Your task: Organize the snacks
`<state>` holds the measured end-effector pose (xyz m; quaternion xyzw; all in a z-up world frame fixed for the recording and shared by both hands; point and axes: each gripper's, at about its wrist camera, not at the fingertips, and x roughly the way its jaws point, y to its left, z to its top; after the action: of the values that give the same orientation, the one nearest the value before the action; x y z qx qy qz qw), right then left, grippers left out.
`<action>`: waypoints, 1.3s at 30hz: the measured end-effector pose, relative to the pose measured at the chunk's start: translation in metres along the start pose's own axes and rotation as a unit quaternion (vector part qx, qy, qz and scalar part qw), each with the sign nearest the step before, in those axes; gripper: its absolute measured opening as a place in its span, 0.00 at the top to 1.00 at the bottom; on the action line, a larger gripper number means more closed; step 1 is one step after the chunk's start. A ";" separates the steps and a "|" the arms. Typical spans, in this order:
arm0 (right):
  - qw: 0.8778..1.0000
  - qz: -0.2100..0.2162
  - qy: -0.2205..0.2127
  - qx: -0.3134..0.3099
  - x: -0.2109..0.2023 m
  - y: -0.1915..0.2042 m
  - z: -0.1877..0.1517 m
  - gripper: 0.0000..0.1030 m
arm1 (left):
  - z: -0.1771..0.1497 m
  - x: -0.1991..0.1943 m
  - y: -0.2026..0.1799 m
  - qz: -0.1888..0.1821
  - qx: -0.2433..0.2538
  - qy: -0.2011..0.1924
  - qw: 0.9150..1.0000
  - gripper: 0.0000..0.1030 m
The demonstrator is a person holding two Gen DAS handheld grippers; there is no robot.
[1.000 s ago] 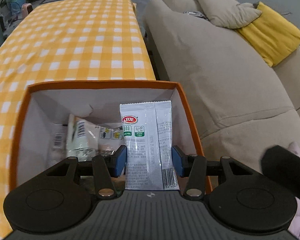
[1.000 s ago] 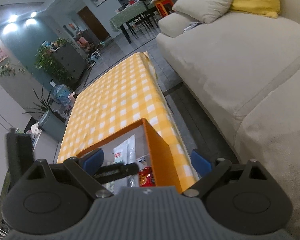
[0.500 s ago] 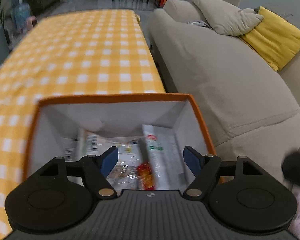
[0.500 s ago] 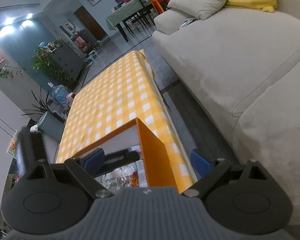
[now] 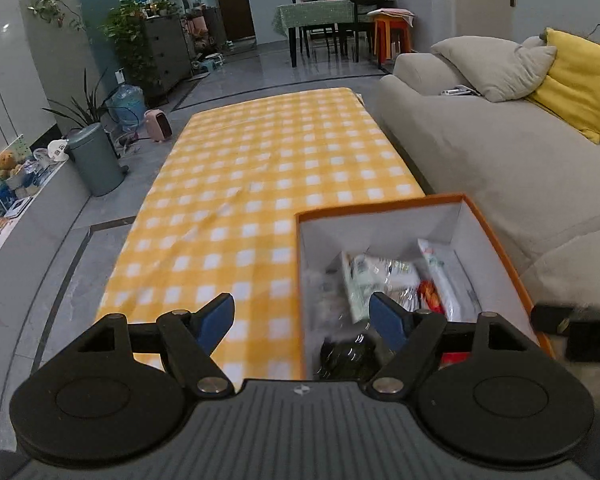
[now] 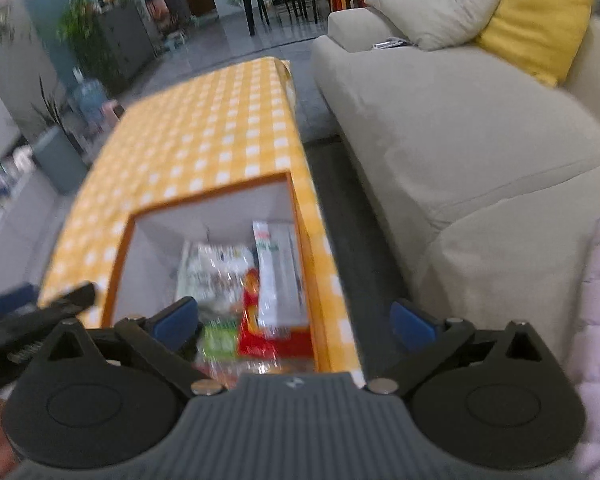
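Observation:
An orange box (image 5: 380, 208) with white inner walls sits on the near right corner of the yellow checked table (image 5: 280, 168). Several snack packets lie inside, among them a white sachet (image 5: 446, 276) against the right wall, a pale green-printed bag (image 5: 376, 276) and a red packet (image 6: 256, 336). My left gripper (image 5: 302, 318) is open and empty, above the box's left rim. My right gripper (image 6: 294, 320) is open and empty above the box's (image 6: 204, 198) right rim. The white sachet (image 6: 278, 276) also shows in the right wrist view.
A beige sofa (image 5: 500, 152) with a grey cushion and a yellow cushion (image 5: 580, 80) runs along the table's right side, across a narrow floor gap. A grey bin (image 5: 94, 160) and plants stand left of the table. A dining table stands far back.
My left gripper let go of the white sachet, which now lies in the box, then opened, lifted and swung left. My right gripper moved over the box.

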<state>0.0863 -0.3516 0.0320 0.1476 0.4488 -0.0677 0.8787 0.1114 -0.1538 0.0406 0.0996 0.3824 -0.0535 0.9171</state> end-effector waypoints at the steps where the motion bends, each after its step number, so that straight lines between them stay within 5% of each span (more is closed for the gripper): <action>1: 1.000 -0.008 0.009 -0.010 -0.001 0.007 -0.007 0.03 | -0.005 -0.007 0.006 -0.018 -0.004 0.000 1.000 0.13; 13: 0.993 -0.016 0.068 -0.095 -0.022 0.071 -0.089 0.03 | -0.057 -0.023 0.040 -0.102 -0.073 0.084 0.989 0.14; 19: 0.992 -0.020 0.076 -0.101 -0.026 0.082 -0.099 0.03 | -0.063 -0.029 0.036 -0.066 -0.048 0.109 0.991 0.16; 39: 0.991 0.001 0.091 -0.097 -0.042 0.081 -0.101 0.03 | -0.063 -0.046 0.030 -0.056 -0.037 0.114 0.991 0.16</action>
<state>0.0040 -0.2426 0.0261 0.0675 0.5311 -0.0093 0.8446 0.0409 -0.1099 0.0340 0.0497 0.4915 -0.0790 0.8659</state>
